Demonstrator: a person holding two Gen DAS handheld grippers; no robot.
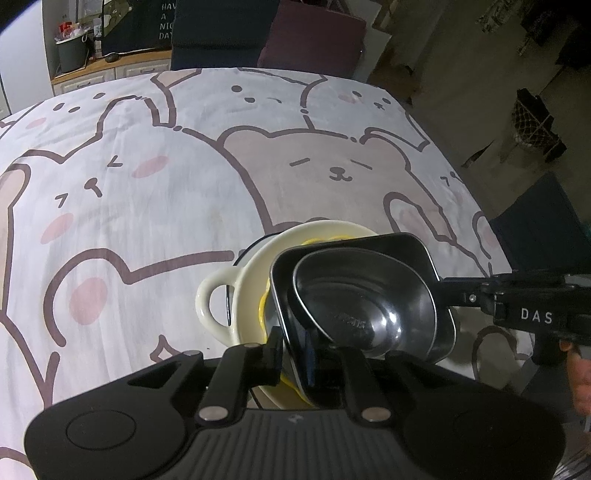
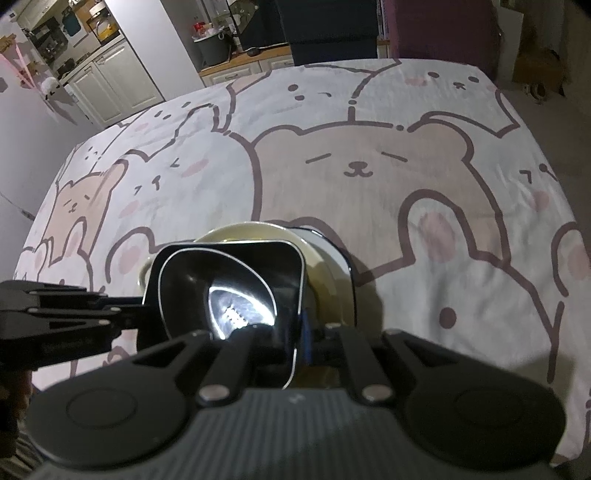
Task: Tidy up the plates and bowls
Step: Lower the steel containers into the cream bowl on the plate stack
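A black square tray (image 1: 424, 266) holds a shiny steel oval dish (image 1: 365, 306). Both sit over a cream two-handled bowl (image 1: 221, 291) with a yellow inside, on the bear-print cloth. My left gripper (image 1: 295, 354) is shut on the tray's near left rim. My right gripper (image 2: 291, 343) is shut on the tray's (image 2: 229, 254) right rim, with the steel dish (image 2: 240, 302) inside. Each gripper shows in the other view: the right (image 1: 458, 291) and the left (image 2: 136, 314). A dark-rimmed plate (image 2: 343, 269) lies under the cream bowl (image 2: 258, 230).
The bear-print cloth (image 1: 184, 184) covers the table around the stack. Dark and purple chairs (image 1: 310, 33) stand at the far edge. A counter with a grey bucket (image 1: 72, 51) is at the back left. The floor and a basket (image 1: 535, 122) lie to the right.
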